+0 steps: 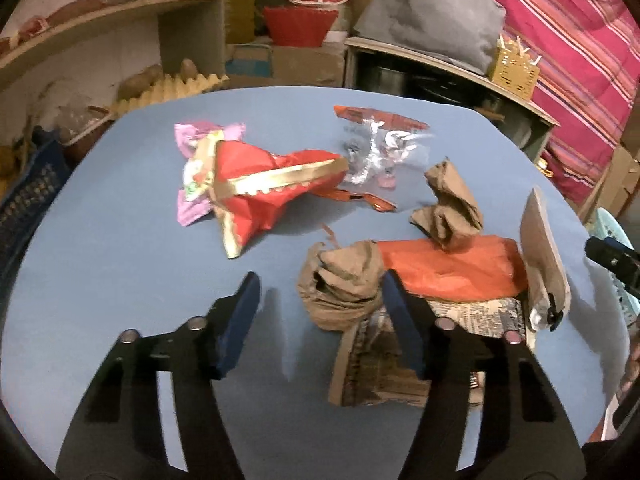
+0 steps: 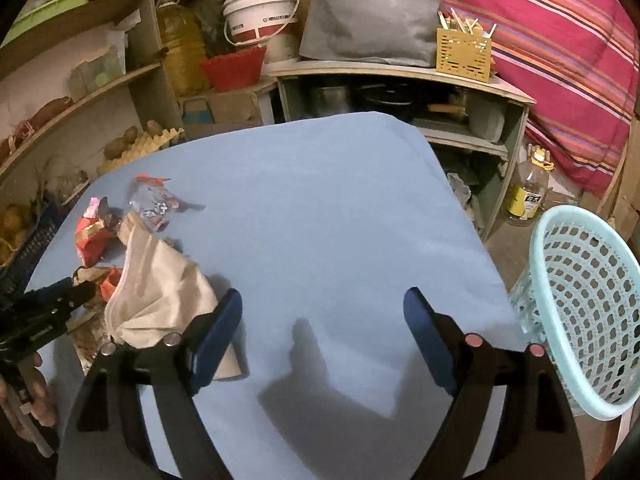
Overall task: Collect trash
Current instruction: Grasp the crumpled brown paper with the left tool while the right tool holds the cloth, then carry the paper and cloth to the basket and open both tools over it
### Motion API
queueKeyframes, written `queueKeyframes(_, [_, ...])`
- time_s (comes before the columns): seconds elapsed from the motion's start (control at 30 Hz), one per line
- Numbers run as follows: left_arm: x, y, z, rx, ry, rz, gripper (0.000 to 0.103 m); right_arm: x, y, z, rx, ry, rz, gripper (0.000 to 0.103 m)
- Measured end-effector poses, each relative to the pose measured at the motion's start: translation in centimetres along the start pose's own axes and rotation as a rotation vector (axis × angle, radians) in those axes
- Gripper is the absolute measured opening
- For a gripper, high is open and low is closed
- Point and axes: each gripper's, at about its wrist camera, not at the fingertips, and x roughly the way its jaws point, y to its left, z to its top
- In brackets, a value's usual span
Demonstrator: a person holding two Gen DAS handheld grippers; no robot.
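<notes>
Crumpled brown paper wad (image 1: 340, 288) on blue bench (image 1: 120, 280), betw. half-spread left fingers (image 1: 320, 320), touching right pad, not pinched. Light, soft, crushable; best nipped across bulging mid. Right fingers (image 2: 324, 344) wide, empty, beside basket (image 2: 580, 320).

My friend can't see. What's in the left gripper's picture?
The left gripper hangs open above a blue table scattered with trash: crumpled brown paper nearest, a red-and-gold wrapper and clear plastic behind.
</notes>
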Motion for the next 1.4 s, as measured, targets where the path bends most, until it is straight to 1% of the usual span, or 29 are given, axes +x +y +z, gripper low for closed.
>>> queueKeyframes(0.03, [-0.1, -0.1, 0.0, 0.007, 0.0, -0.013, 0.045, 0.1, 0.3, 0.0, -0.004, -0.001, 0.008, 0.082])
queueKeyframes(0.07, [-0.2, -0.3, 0.0, 0.018, 0.002, -0.027, 0.041, 0.0, 0.6, 0.0, -0.008, -0.003, 0.01, 0.082])
queueKeyframes(0.1, [-0.4, -0.3, -0.1, 0.024, 0.0, -0.025, 0.04, 0.0, 1.0, 0.0, -0.015, -0.007, 0.011, 0.082])
queueKeyframes(0.2, [-1.0, 0.0, -0.2, 0.03, -0.021, -0.008, 0.039, -0.1, 1.7, 0.1, -0.026, -0.015, 0.022, 0.082])
queueKeyframes(0.37, [-3.0, 1.8, -0.3, -0.002, -0.066, 0.025, 0.039, -0.6, 3.4, 0.1, -0.048, -0.036, 0.059, 0.082])
queueKeyframes(0.43, [-3.9, 2.8, -0.2, -0.017, -0.091, 0.038, 0.039, -0.6, 4.1, 0.0, -0.059, -0.036, 0.072, 0.086])
queueKeyframes(0.47, [-4.2, 3.1, -0.2, -0.022, -0.098, 0.041, 0.039, -0.4, 4.5, -0.1, -0.064, -0.033, 0.079, 0.087])
queueKeyframes(0.57, [-4.9, 4.2, -0.3, -0.034, -0.118, 0.072, 0.039, 0.7, 5.8, -0.6, -0.078, 0.006, 0.093, 0.087])
queueKeyframes(0.7, [-5.1, 4.9, -0.4, -0.046, -0.116, 0.083, 0.039, 2.5, 6.6, -1.3, -0.064, 0.065, 0.12, 0.087])
queueKeyframes(0.8, [-5.1, 4.8, -0.3, -0.033, -0.122, 0.099, 0.039, 3.3, 7.0, -1.7, -0.052, 0.091, 0.125, 0.087])
queueKeyframes(0.87, [-5.1, 4.7, -0.3, -0.035, -0.123, 0.097, 0.039, 3.4, 7.4, -1.8, -0.063, 0.093, 0.118, 0.085])
queueKeyframes(0.9, [-5.1, 4.8, -0.3, -0.037, -0.125, 0.095, 0.039, 3.3, 7.6, -1.9, -0.076, 0.087, 0.117, 0.078])
queueKeyframes(0.93, [-5.1, 4.7, -0.2, -0.038, -0.126, 0.094, 0.039, 3.2, 7.8, -2.0, -0.089, 0.086, 0.127, 0.059])
queueKeyframes(0.97, [-5.1, 4.6, -0.1, -0.039, -0.129, 0.09, 0.039, 3.2, 8.0, -2.1, -0.105, 0.097, 0.146, 0.048])
queueKeyframes(1.0, [-5.2, 4.6, -0.1, -0.039, -0.13, 0.087, 0.039, 3.2, 8.4, -2.2, -0.122, 0.11, 0.165, 0.039])
queueKeyframes(1.07, [-5.1, 4.4, 0.0, -0.036, -0.133, 0.085, 0.039, 2.7, 9.0, -2.6, -0.163, 0.096, 0.153, 0.035])
queueKeyframes(1.13, [-5.1, 4.2, 0.0, -0.034, -0.134, 0.085, 0.039, 2.2, 9.0, -2.6, -0.169, 0.09, 0.17, 0.02])
queueKeyframes(1.2, [-5.0, 4.0, 0.1, -0.035, -0.135, 0.082, 0.039, 1.5, 8.8, -2.3, -0.17, 0.072, 0.179, 0.014])
queueKeyframes(1.3, [-5.1, 3.6, 0.1, -0.036, -0.141, 0.079, 0.039, 0.1, 8.1, -1.7, -0.161, 0.031, 0.189, 0.009])
queueKeyframes(1.4, [-5.1, 3.2, 0.1, -0.033, -0.144, 0.079, 0.039, -1.3, 6.8, -0.8, -0.13, -0.007, 0.202, 0.009])
